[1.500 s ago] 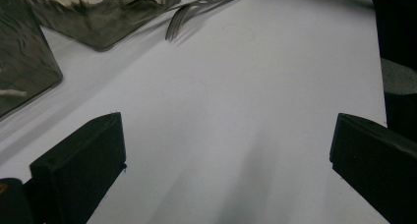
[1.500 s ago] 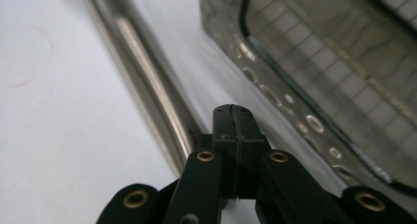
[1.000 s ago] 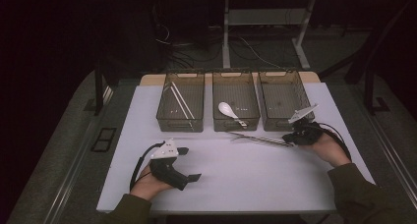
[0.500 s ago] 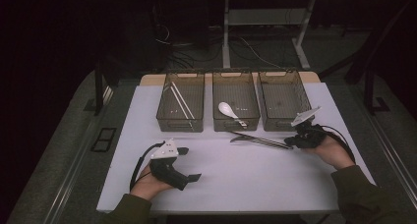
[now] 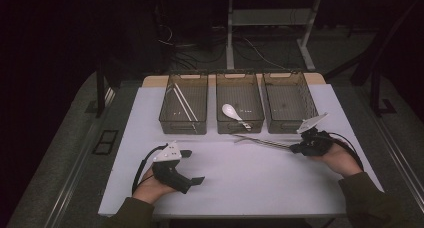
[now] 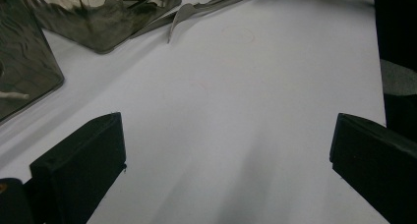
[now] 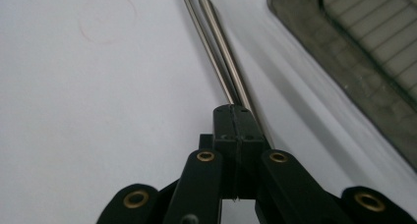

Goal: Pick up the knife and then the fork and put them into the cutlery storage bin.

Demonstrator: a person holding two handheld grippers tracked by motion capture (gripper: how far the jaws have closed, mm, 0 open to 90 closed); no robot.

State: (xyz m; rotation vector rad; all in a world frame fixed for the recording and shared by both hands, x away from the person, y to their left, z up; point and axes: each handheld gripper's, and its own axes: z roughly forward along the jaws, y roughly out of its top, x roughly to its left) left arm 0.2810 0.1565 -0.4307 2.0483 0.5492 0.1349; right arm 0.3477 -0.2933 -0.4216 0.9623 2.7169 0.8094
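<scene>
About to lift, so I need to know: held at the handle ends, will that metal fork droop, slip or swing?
The fork looks like stiff metal, so it probably won't droop. Its smooth thin handle may slip or pivot in the right hand-held gripper. Gripped at the very end, the head may swing.

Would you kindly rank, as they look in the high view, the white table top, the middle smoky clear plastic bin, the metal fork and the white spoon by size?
1. white table top, by far the largest
2. middle smoky clear plastic bin
3. metal fork, long and thin, clamped in the right gripper
4. white spoon, the smallest, lying in that bin

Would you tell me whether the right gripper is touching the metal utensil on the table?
Touching. In the right gripper view, the right gripper has its jaws closed flat together on the near end of the metal utensil.
</scene>
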